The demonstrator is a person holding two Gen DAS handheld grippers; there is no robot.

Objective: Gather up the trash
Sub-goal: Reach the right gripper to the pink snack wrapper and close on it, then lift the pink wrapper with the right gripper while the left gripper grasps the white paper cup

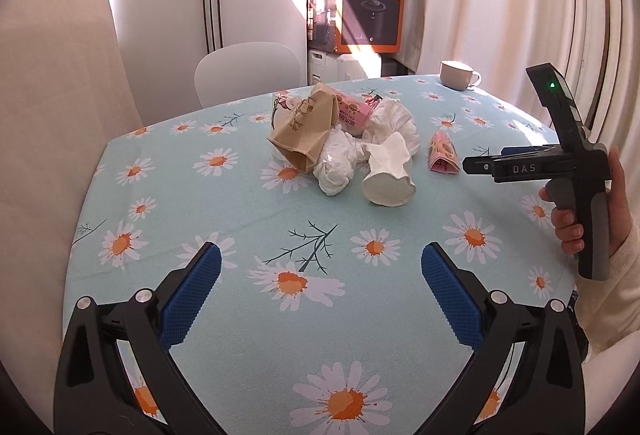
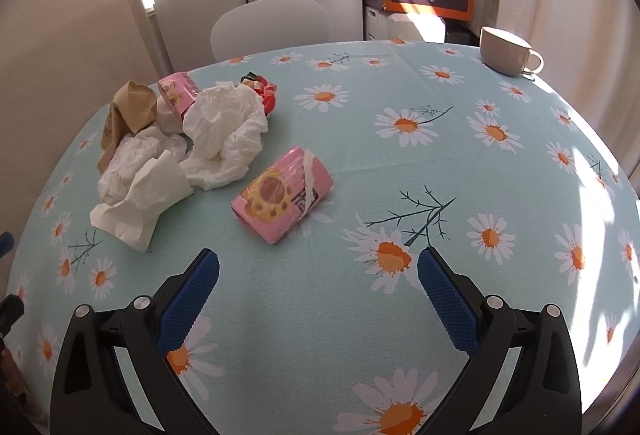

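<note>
Trash pile on tablecloth; mug contents unseen.

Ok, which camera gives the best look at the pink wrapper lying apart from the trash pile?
The right wrist view: the pink wrapper lies just ahead of the open right gripper, large and unobstructed. The left wrist view shows it small and far, beside the pile.
</note>
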